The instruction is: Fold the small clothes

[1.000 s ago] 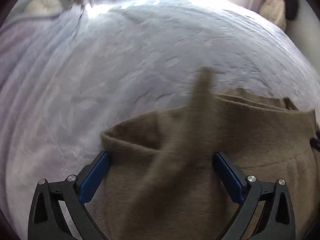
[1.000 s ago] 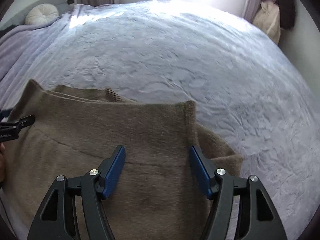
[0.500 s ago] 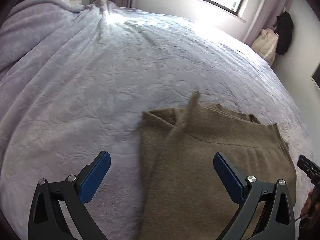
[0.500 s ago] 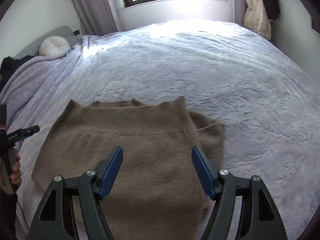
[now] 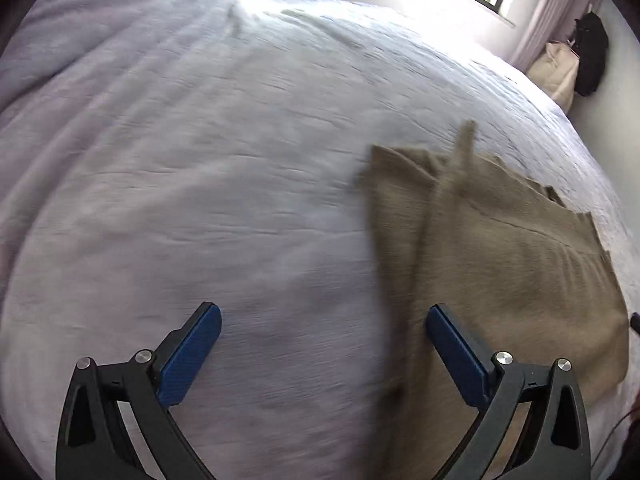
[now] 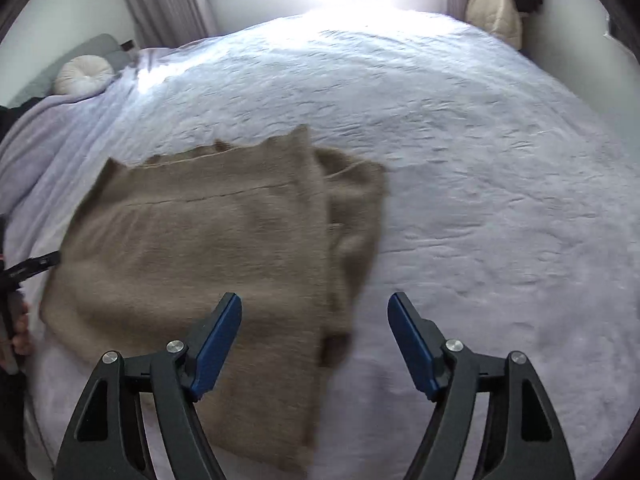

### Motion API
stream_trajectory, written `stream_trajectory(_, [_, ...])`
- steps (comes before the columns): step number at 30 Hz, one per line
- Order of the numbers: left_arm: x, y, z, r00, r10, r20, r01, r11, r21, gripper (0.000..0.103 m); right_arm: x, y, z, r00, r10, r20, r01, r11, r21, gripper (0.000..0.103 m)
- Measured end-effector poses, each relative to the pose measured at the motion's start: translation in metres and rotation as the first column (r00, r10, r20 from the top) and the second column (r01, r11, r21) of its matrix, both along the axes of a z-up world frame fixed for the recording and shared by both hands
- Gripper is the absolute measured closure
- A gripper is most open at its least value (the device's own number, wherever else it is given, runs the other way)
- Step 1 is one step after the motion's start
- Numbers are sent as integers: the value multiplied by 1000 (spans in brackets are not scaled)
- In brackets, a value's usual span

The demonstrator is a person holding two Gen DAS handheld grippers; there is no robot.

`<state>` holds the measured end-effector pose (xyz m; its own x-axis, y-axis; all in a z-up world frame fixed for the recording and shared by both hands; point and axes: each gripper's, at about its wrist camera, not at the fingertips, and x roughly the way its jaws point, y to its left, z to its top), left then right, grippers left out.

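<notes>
A brown knitted garment (image 5: 500, 264) lies partly folded on the bed, with a narrow strip sticking up at its far edge. In the left wrist view it fills the right half, and my left gripper (image 5: 322, 354) hangs open above the bedspread at the cloth's left edge, holding nothing. Seen from the right wrist, the same brown garment (image 6: 208, 240) lies left of centre with a doubled layer along its right side. My right gripper (image 6: 314, 344) is above the cloth's near right edge, its jaws still opening, with nothing pinched.
The pale lilac bedspread (image 6: 460, 160) stretches far and right. A round white cushion (image 6: 82, 74) sits at the headboard, far left. A window and curtains run along the far wall, with a beige bag (image 6: 496, 8) and dark clothing hanging at the right. A hand (image 6: 20, 336) shows at the left edge.
Both grippers have drawn back and upward from the garment, which now lies lower and smaller in view. The left moved off to the cloth's left; the right moved toward its right edge and its jaws spread wider.
</notes>
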<state>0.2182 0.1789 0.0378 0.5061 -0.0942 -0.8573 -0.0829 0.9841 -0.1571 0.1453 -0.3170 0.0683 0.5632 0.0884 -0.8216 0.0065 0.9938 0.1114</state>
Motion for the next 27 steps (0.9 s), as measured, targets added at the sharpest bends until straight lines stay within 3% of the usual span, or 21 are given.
stream_trajectory(4, [-12,12,2,999,-32,-30,32,999,1,0,-17,-38,10,1000,-18,19,17,997,81,24])
stream_trajectory(7, [-6,-13,-3,992,-111,-55,111,994,-19,0,-10,-46,3,1000,-28,-3,28,994,106,24])
stream_trajectory(11, [12,-41,-16,983,-155,-94,148,986,-83,0,16,-27,-18,998,32,-52,-19,974,226,24])
stream_trajectory(13, [21,-47,-20,980,-167,-106,153,980,-124,0,30,-19,-31,994,69,-83,-48,972,232,24])
stream_trajectory(16, [27,-52,-16,976,-185,-113,171,977,-127,0,49,-15,-45,993,79,-92,-54,969,243,24])
stream_trajectory(20, [17,-48,2,971,-233,-54,220,958,-187,0,63,-13,-50,992,101,-79,-75,955,288,23])
stream_trajectory(22, [17,-51,2,964,-259,-59,245,952,-184,0,65,-10,-55,990,127,-67,-102,950,293,21])
stream_trajectory(25, [32,-61,-16,955,-265,-135,251,961,-112,0,66,-6,-62,988,149,-36,-134,951,280,20])
stream_trajectory(27, [39,-63,-25,951,-271,-146,254,959,-129,0,65,-4,-62,988,153,-17,-142,951,276,20])
